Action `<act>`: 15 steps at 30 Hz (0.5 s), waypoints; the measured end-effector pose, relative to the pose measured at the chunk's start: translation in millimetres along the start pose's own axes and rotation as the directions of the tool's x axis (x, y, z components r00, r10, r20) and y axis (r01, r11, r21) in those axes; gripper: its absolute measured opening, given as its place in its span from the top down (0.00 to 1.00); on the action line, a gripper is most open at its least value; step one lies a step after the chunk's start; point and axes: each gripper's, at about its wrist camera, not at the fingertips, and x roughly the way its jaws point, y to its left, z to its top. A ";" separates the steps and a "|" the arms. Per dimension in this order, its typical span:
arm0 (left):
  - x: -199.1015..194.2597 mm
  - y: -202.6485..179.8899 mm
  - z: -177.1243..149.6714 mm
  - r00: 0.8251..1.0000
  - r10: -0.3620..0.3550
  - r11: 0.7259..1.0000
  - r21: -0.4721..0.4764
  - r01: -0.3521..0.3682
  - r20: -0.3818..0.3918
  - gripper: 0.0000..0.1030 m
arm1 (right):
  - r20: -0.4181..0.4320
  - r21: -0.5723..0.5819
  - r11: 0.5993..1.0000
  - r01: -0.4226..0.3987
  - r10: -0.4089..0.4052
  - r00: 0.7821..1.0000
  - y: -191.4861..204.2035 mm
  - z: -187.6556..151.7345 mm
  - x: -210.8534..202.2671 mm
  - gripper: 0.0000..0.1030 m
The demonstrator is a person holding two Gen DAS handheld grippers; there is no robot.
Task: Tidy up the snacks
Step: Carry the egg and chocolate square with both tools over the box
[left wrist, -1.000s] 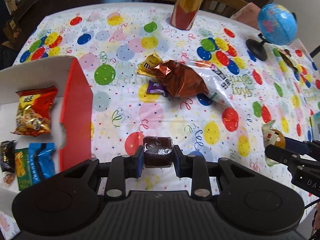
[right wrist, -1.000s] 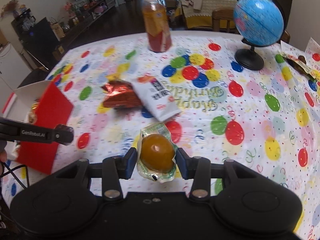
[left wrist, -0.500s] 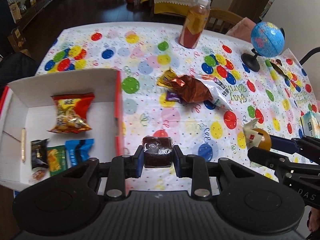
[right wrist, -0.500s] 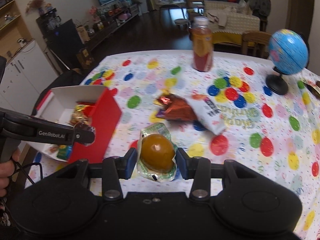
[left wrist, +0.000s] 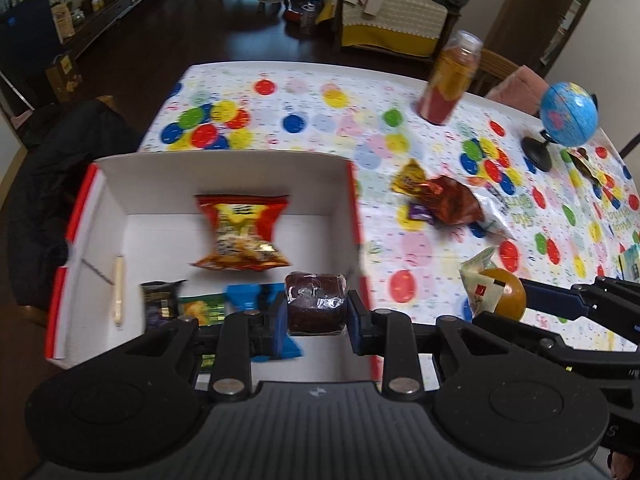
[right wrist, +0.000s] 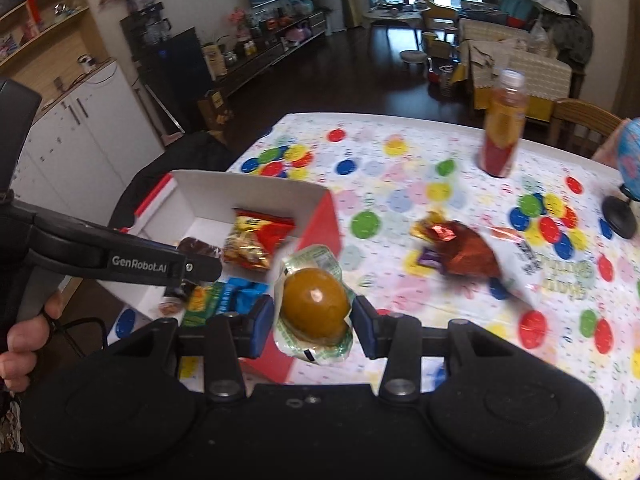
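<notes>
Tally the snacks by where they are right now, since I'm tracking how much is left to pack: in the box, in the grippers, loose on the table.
In the box: 4 (red chip bag, black packet, green packet, blue packet)
Held: 2 (brown cake, wrapped egg)
Loose pile: at least 4
Total: at least 10

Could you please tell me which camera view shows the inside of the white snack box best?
The left wrist view: it looks straight down into the white box, showing its whole floor. In the right wrist view the left gripper hides part.
</notes>
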 end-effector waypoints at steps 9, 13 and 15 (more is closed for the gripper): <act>0.0 61.1 0.8 0.998 0.064 0.997 -0.031 -0.064 0.012 0.72 | -0.022 -0.053 0.998 -0.023 0.022 1.000 52.0 11.5 32.9 0.60; 7.9 87.0 5.4 0.996 0.085 0.995 -0.051 -0.085 -0.002 0.72 | -0.042 -0.081 0.997 -0.014 0.011 0.999 70.6 17.9 53.1 0.60; 13.2 97.0 8.8 0.996 0.093 0.994 -0.054 -0.093 -0.011 0.72 | -0.052 -0.095 0.995 -0.007 0.002 0.999 78.3 21.1 63.4 0.60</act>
